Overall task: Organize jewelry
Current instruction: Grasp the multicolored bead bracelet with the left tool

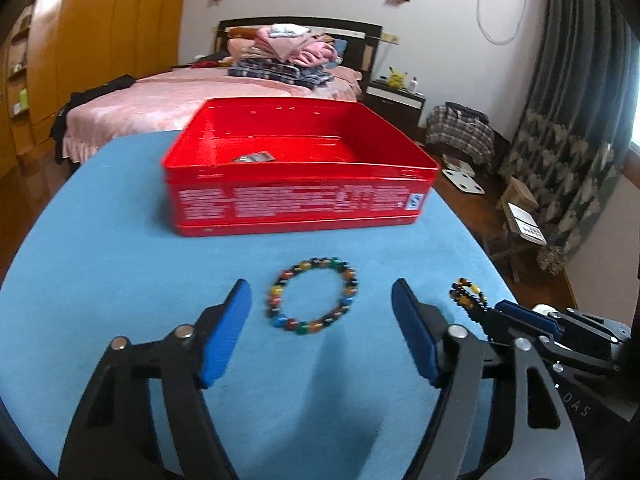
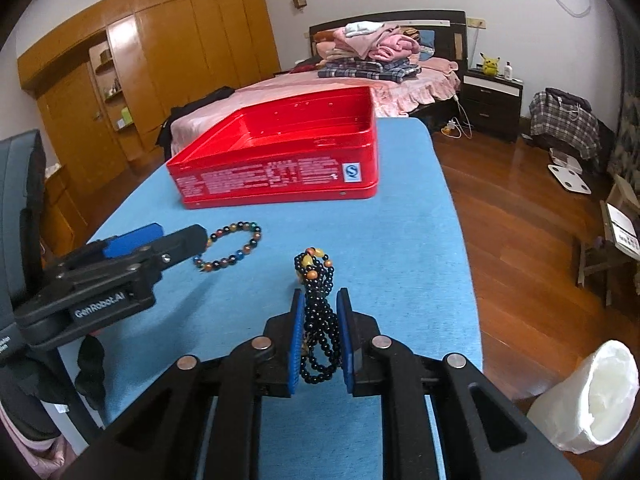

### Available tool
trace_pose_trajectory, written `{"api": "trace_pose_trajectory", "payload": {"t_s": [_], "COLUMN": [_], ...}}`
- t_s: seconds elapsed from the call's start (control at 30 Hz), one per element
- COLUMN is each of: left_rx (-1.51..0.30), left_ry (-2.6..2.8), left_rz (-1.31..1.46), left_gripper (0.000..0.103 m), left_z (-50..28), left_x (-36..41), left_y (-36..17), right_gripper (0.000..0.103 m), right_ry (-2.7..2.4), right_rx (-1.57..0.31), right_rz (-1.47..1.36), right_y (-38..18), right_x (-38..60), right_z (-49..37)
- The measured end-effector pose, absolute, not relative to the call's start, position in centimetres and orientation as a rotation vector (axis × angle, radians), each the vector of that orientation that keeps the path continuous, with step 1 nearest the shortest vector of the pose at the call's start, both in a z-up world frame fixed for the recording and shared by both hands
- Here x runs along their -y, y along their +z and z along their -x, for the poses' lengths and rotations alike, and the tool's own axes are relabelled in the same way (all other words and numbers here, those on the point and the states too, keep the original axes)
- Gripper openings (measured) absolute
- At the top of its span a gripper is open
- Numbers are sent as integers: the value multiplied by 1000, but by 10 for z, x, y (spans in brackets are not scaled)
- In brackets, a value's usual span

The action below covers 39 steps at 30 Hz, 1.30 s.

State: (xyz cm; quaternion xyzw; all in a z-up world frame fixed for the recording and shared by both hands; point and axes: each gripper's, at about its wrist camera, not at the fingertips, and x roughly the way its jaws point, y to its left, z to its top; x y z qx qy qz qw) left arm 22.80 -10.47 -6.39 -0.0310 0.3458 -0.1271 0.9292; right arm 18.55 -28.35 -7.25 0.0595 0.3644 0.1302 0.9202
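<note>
A round bracelet of multicoloured glossy beads point(image 1: 311, 295) lies flat on the blue cloth-covered table point(image 1: 120, 264), between the spread jaws of the left gripper point(image 1: 322, 332). The right gripper point(image 2: 319, 340) is clamped on a bunched strand of small black and amber beads point(image 2: 316, 308). Beyond stands an open red rectangular tin box point(image 1: 298, 184).

Black linkage arms, blue fingers point(image 1: 224, 340), silver rivets, white "GenRobot.AI" lettering

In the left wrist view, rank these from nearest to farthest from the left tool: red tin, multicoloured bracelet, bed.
From the left tool:
1. Multicoloured bracelet, on the blue cloth between the open jaws.
2. Red tin, farther back on the table.
3. Bed, behind the table.
</note>
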Motion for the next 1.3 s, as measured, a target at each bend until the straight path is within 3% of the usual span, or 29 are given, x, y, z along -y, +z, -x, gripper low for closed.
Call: {"api": "trace_pose_trajectory", "payload": {"t_s": [0.6, 0.67, 0.73, 0.9, 1.3], "left_rx": [-884, -884, -884, -885, -857], "left_ry": [-253, -238, -233, -233, -230], "left_rz": [18, 12, 23, 36, 65], "left_gripper": [44, 37, 23, 7, 6], "left_z": [-264, -264, -264, -263, -247], "left_x": [140, 140, 136, 132, 123], "left_y": [-98, -98, -96, -95, -91], "right_gripper": [16, 16, 16, 16, 16], "right_ry": [274, 276, 276, 274, 275], "right_rx": [-740, -738, -736, -735, -732], "right_rz": [-172, -174, -172, -168, -166], "right_y": [-78, -78, -77, -76, -74], "right_x": [298, 296, 295, 295, 292], "right_z": [-186, -186, -185, -184, -183]}}
